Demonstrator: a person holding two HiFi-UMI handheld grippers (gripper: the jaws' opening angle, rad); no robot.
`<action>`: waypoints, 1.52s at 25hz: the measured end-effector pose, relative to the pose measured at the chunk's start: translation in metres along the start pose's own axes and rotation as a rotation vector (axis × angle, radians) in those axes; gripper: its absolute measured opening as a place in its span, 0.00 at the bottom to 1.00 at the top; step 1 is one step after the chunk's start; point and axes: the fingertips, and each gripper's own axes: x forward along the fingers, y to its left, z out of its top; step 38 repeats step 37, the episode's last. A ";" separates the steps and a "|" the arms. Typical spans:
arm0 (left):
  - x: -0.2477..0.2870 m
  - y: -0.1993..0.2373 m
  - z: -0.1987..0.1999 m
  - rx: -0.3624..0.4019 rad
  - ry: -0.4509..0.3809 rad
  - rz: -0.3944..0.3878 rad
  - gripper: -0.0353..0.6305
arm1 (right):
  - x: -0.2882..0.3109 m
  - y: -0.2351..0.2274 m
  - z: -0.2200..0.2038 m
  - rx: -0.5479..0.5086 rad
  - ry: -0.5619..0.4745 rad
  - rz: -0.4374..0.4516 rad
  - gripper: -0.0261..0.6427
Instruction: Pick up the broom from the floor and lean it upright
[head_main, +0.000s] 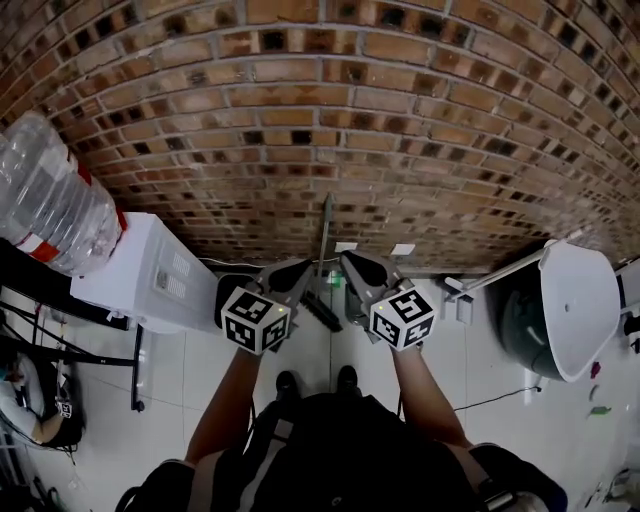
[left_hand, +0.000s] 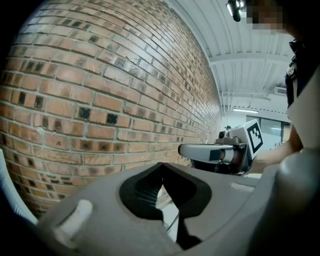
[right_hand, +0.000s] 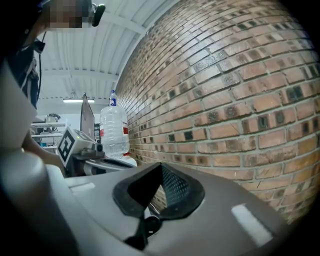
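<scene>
Head view, looking steeply down at the foot of a brick wall (head_main: 320, 120). The broom (head_main: 324, 238) stands upright with its thin handle against the brickwork; its dark head (head_main: 322, 312) rests on the tiled floor (head_main: 200, 385), just ahead of the person's 2 shoes (head_main: 288, 382). The left gripper (head_main: 298, 272) and the right gripper (head_main: 358, 264) flank the handle, 1 on each side, both pointed at the wall; whether either touches the handle cannot be told here. In each gripper's own view the 2 jaws meet at their tips, and nothing is clamped there; only brick shows beyond them.

Surroundings: to the left, close to the broom, a white water dispenser (head_main: 150, 275) carrying a large clear water bottle (head_main: 50, 195); further left, a black metal frame (head_main: 60, 345). To the right, well apart from the broom, a dark bin (head_main: 518, 325) with a white lid (head_main: 578, 300); 2 white wall plates (head_main: 345, 247) sit low on the wall just right of the handle; a thin cable (head_main: 480, 402) crosses the floor near the bin. The floor strip between dispenser and bin is narrow.
</scene>
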 end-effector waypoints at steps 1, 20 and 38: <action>-0.001 -0.002 0.004 0.006 -0.004 0.000 0.05 | -0.003 0.000 0.001 0.001 -0.003 -0.001 0.05; 0.006 -0.027 0.023 0.026 -0.028 -0.015 0.05 | -0.019 -0.009 0.012 0.016 -0.028 -0.029 0.05; 0.009 -0.026 0.029 0.031 -0.038 -0.018 0.05 | -0.017 -0.010 0.019 0.009 -0.045 -0.026 0.05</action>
